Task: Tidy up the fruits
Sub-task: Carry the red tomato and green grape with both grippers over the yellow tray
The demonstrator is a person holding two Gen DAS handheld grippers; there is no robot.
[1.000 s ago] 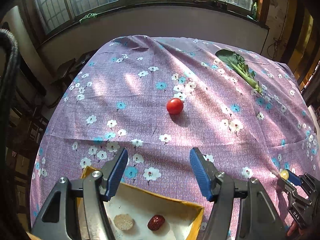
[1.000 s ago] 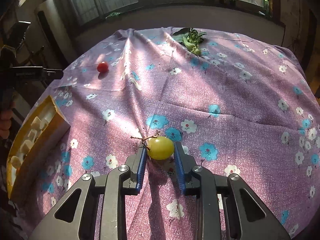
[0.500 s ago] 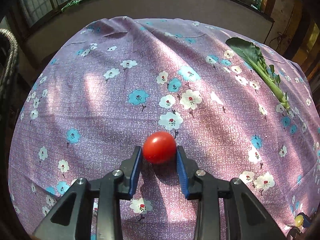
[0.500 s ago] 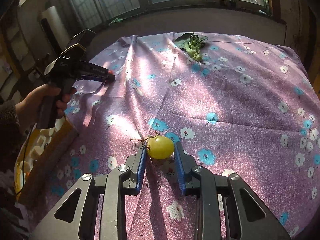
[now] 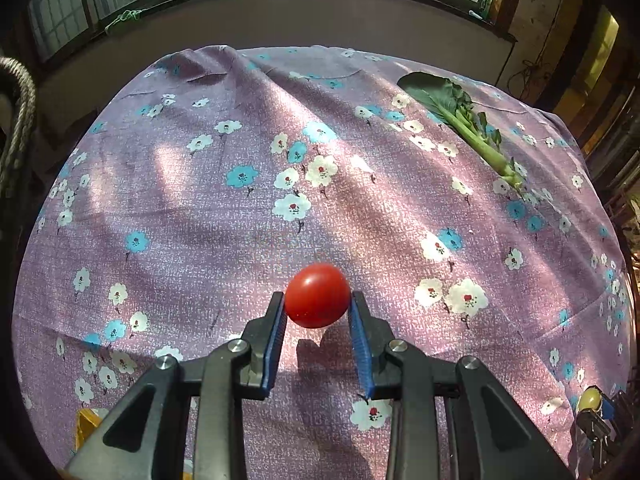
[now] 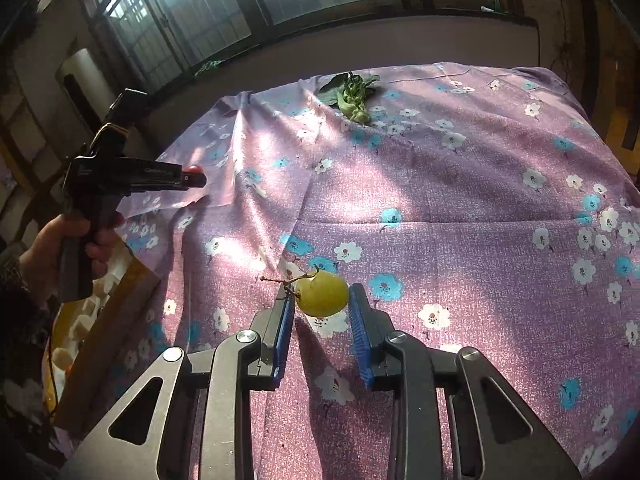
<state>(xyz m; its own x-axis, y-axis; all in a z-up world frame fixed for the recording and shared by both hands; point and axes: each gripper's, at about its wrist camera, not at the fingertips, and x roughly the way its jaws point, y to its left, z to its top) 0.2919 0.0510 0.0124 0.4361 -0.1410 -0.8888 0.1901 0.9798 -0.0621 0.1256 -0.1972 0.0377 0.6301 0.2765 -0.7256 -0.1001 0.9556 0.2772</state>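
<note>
Purple floral tablecloth point(image 5: 192, 248); barred windows point(image 6: 224, 12) behind.

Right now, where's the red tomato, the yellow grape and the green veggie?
red tomato point(image 5: 317, 295): left wrist view, its middle.
yellow grape point(image 6: 323, 294): right wrist view, its middle.
green veggie point(image 5: 472, 134): left wrist view, its stalk.

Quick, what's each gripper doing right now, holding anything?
Left gripper: just closed, shut on the tomato.
Right gripper: shut on the grape.
</note>
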